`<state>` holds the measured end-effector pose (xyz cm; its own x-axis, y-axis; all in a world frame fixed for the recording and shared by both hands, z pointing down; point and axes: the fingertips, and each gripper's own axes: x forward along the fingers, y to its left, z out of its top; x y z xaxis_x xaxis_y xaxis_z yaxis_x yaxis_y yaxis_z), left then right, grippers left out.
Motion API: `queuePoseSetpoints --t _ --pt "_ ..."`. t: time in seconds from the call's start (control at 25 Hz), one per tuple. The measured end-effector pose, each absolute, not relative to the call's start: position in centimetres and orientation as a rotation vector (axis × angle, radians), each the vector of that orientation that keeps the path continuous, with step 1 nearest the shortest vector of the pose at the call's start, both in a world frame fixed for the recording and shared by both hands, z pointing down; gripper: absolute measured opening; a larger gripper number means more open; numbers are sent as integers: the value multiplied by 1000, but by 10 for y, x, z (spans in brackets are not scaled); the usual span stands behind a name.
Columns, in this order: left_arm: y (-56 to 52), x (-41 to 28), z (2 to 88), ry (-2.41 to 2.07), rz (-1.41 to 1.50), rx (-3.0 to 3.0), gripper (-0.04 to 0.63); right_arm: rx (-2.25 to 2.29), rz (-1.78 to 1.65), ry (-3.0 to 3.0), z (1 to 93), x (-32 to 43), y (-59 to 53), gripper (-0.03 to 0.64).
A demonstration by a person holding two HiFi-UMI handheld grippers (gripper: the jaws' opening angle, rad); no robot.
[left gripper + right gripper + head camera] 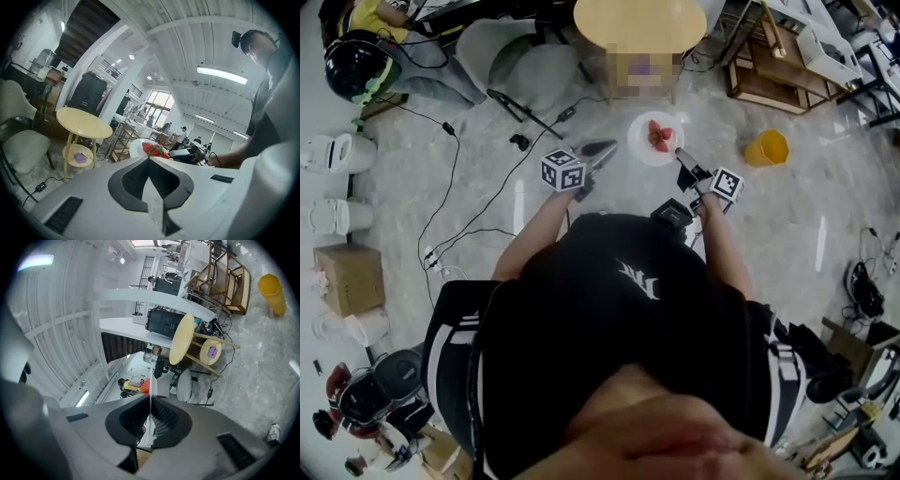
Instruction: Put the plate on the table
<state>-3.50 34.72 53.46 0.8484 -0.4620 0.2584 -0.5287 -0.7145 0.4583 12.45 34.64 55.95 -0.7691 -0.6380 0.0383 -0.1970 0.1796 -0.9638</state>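
— Where's the plate?

— In the air, over bare floor in front of the round yellow table, a small gap short of its near edge. The strawberries sit in its middle. The right gripper pinches its near-right rim; in that gripper's own view a thin white line runs between the pressed jaws, most likely the rim seen edge-on.

— And the other one?

— The left gripper is just beside the plate's left side, jaws pressed together on nothing.

— Any room up there?

— The tabletop is bare right across. Its lower shelf holds a purple thing.

— What's in the way?

— A grey chair stands close on the table's left and a wooden rack on its right. A yellow cup stands on the floor to the right of the plate, and black cables trail well to the left.
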Motion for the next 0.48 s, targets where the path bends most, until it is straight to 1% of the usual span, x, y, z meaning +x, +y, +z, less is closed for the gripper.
queuePoseSetpoints --t 0.48 --pt "343 -27 536 -795 171 2472 2 -734 -1618 2094 557 144 335 12"
